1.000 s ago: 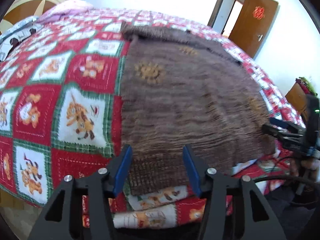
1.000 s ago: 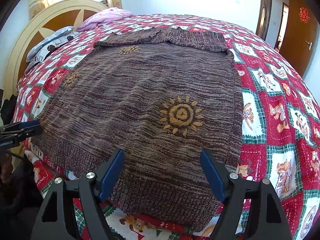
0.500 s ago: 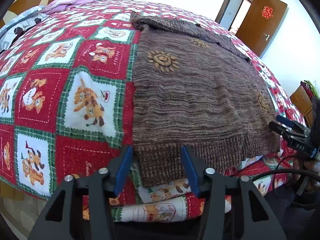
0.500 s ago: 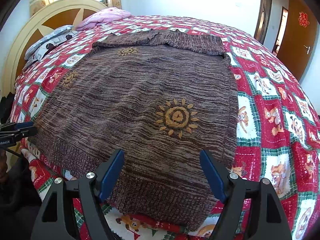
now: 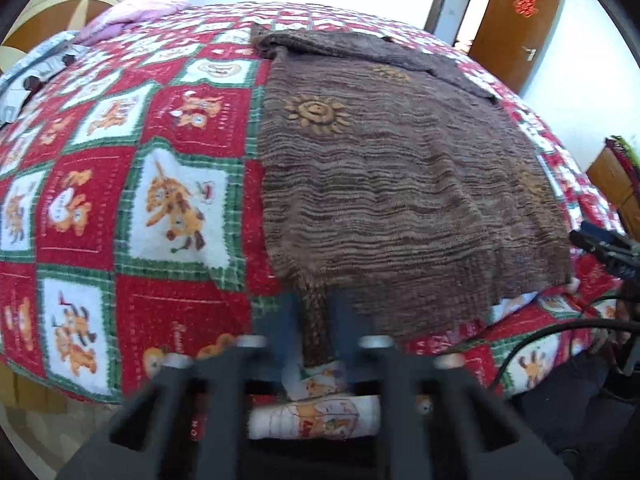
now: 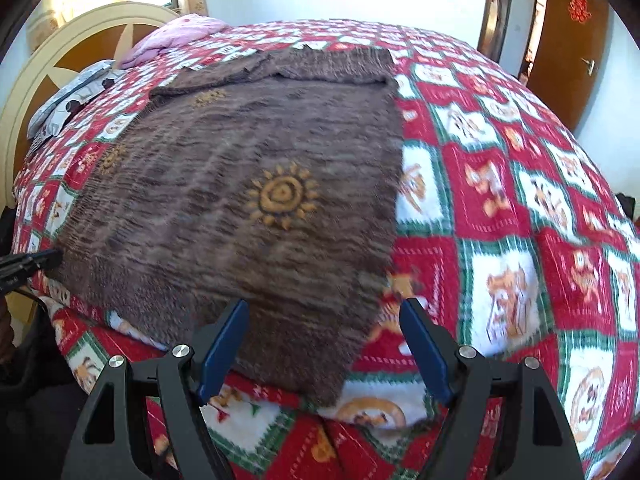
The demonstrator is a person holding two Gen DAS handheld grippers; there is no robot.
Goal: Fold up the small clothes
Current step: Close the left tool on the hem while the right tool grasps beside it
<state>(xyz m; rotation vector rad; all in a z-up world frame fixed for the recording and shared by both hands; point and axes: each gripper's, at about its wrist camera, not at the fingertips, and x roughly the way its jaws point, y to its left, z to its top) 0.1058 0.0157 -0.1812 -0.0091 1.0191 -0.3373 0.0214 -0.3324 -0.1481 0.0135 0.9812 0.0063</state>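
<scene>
Left wrist view, left hand-held gripper (image 5: 314, 332) pinching brown sweater (image 5: 400, 184) hem, right hand-held gripper (image 6: 324, 344) wide open, empty.

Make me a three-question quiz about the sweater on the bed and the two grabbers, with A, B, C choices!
1. Where is the brown sweater?
A. On the floor
B. Spread on the red quilt
C. Hung on the door

2. What colour are the sun shapes on it?
A. Orange-yellow
B. Blue
C. White

3. What is the left gripper doing?
A. Wide open in the air
B. Pinching the pillow
C. Closed on the sweater's bottom edge

Answers: 1 B, it lies flat over the checked quilt. 2 A, the stitched suns are orange-yellow. 3 C, a strip of hem sits pinched between its fingers, while the right gripper is open.
</scene>
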